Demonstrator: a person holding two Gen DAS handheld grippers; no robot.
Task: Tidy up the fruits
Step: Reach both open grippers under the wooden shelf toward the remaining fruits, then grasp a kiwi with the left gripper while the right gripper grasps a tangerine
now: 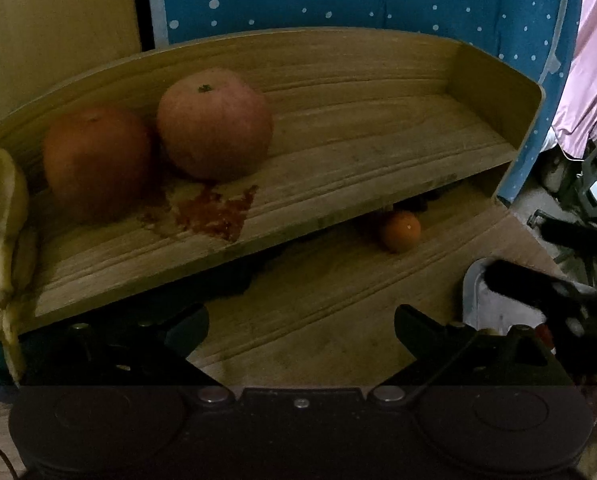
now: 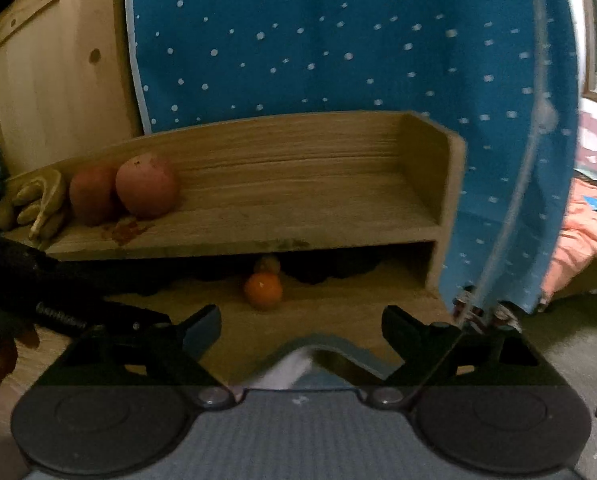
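In the left wrist view, the left gripper [image 1: 301,326] stood wide with nothing between its jaws, and the small orange [image 1: 400,230] lay under the wooden shelf [image 1: 338,184], at about 1 o'clock from it; 2 larger round fruits [image 1: 214,124] and a banana [image 1: 2,216] sat on top at 10 o'clock. In the right wrist view, the right gripper [image 2: 301,330] was also wide and empty, with the orange at 12 o'clock. It looked light, firm and round, so it could roll; I would grip it across its middle.

Both grippers, left [image 1: 301,322] and right [image 2: 301,322], look black: angular fingers, round discs at the base, silver pivot screws; the right's pads seem blue-grey.
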